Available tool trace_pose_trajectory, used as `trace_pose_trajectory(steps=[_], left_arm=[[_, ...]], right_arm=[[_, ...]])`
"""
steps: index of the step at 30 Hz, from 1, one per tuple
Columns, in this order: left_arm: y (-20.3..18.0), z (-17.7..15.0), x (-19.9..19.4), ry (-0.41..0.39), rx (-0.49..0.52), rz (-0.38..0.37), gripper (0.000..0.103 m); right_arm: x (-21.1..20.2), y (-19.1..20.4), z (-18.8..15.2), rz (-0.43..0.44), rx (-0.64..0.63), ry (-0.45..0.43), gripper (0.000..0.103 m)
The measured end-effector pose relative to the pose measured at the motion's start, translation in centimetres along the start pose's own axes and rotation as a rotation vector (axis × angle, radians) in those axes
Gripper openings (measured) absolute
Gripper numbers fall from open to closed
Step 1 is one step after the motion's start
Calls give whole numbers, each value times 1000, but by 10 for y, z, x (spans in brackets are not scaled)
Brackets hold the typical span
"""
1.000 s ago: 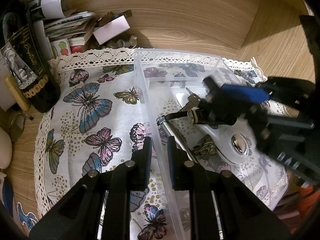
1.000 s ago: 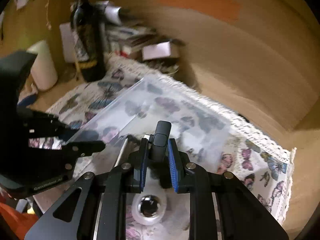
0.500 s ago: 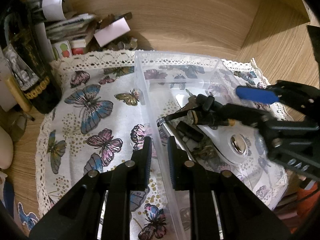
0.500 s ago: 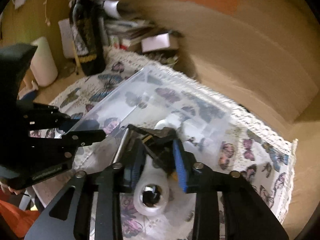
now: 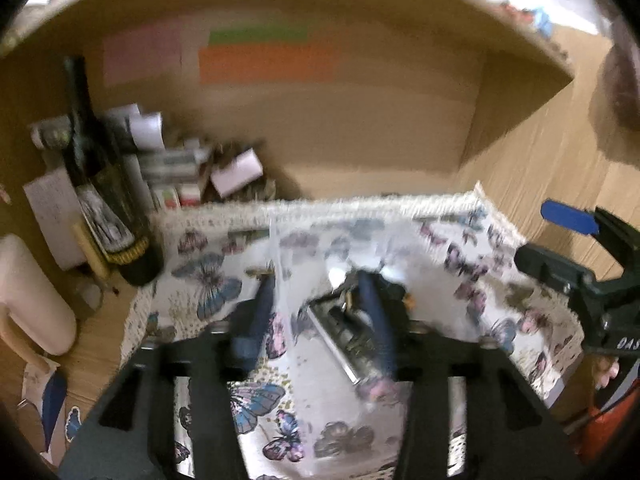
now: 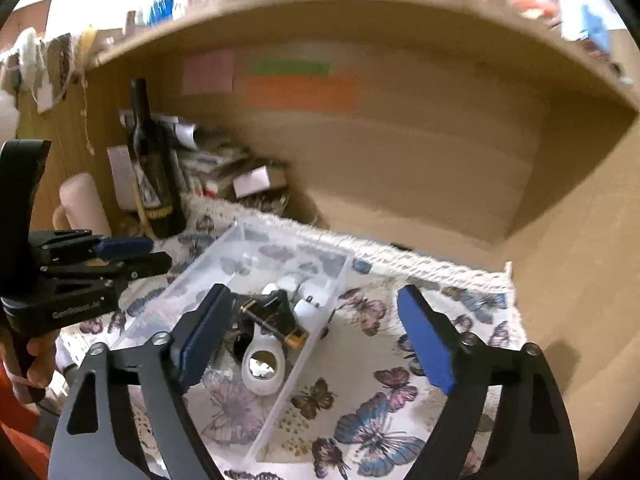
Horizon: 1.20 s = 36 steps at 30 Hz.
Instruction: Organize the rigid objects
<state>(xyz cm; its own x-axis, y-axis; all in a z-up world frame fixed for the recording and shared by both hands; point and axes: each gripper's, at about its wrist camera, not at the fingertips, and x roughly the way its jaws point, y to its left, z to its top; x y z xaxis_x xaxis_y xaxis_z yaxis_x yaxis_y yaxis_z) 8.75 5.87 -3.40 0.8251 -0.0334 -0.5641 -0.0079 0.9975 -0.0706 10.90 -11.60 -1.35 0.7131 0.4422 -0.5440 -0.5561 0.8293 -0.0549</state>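
Both jaws opening, nothing held: left gripper (image 5: 316, 312), right gripper (image 6: 316, 336) above the clear box (image 6: 256, 280); bottle (image 6: 154, 168) label unreadable.

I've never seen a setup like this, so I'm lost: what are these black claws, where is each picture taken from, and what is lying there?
There is no robot here. A person holds a hand tool with two fingers in each hand, and a camera on each tool looks along its fingers.

One picture comes from the left gripper, the other from the right gripper. Each also catches the other tool at its edge.

On a butterfly cloth sits a clear plastic box holding small items: a white ring-shaped piece and a black cable adapter. A dark bottle stands behind.

Both tools' fingers are opening, and neither grips anything; the box's wall stands between the left fingers.
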Motion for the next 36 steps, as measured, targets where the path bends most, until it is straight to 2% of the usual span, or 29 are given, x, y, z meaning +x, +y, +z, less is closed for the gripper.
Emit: trace_pose_trajectory(steps=[3, 5, 7, 10, 14, 20, 25, 36], left_arm=[[-14, 2, -26, -93, 25, 22, 65], [-22, 2, -41, -136, 23, 14, 76], [-28, 2, -53, -179, 25, 20, 90], [-38, 0, -70, -245, 49, 41, 102], [-46, -5, -85, -294, 55, 55, 103], [-48, -11, -91, -314, 38, 54, 103], [-51, -13, -92, -320, 36, 54, 103], [-52, -13, -98, -352, 42, 47, 103]], right_arm=[[-20, -2, -3, -15, 5, -57, 92], [-34, -3, -7, -36, 14, -100, 103], [-47, -4, -11, -59, 21, -147, 103], [-62, -7, -15, -81, 25, -195, 103], [-74, -11, -21, -94, 50, -229, 103], [-81, -13, -30, -99, 58, -246, 103], [-83, -7, -30, -118, 16, -262, 103], [-86, -4, -28, -117, 8, -278, 103]])
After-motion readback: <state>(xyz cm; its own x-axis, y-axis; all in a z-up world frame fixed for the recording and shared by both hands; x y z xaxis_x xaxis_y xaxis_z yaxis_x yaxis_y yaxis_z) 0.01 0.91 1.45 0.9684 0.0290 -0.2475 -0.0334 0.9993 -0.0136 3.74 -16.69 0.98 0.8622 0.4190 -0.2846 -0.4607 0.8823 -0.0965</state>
